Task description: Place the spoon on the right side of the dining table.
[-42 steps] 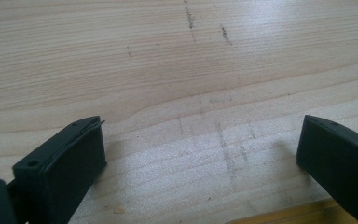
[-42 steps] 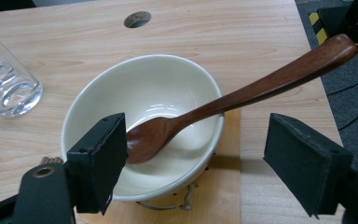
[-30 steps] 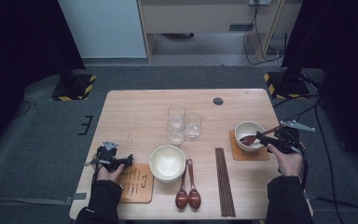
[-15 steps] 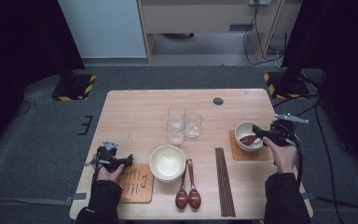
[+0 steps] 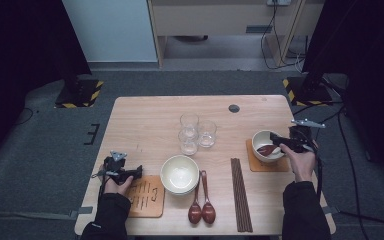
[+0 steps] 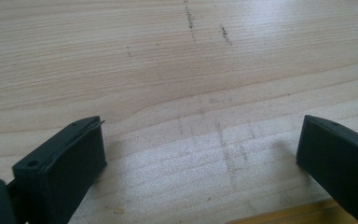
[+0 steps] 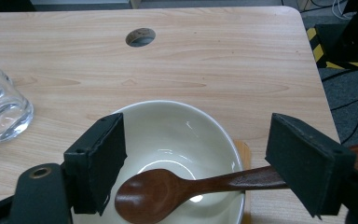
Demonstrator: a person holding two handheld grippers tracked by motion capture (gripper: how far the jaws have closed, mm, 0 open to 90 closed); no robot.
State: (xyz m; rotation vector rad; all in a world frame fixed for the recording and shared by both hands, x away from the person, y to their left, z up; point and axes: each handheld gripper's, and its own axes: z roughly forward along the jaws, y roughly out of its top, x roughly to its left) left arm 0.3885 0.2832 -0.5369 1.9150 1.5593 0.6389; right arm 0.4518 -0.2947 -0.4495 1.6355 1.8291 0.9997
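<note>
The right claw [image 5: 281, 143] is seen at the right side of the surface [image 5: 145, 120], over the cream bowl [image 5: 265, 137] that sits on a wooden coaster [image 5: 254, 163]. In the right gripper view its jaws are spread wide and a brown wooden spoon [image 7: 168, 189] lies between them, its head inside the bowl [image 7: 177, 130] and its handle running out over the rim past the right jaw; whether a pad touches the handle cannot be told, and no squeeze on it is seen. A glass [image 7: 0, 109] is seen at the left of that view. The left claw [image 5: 130, 172] rests low at the near left, just beside a second coaster [image 5: 147, 197]; in its own view the jaws are wide apart with bare wood between them. A larger bowl [image 5: 180, 174], two spoons [image 5: 202, 210], chopsticks [image 5: 241, 195] and three glasses [image 5: 195, 131] are set along the middle.
</note>
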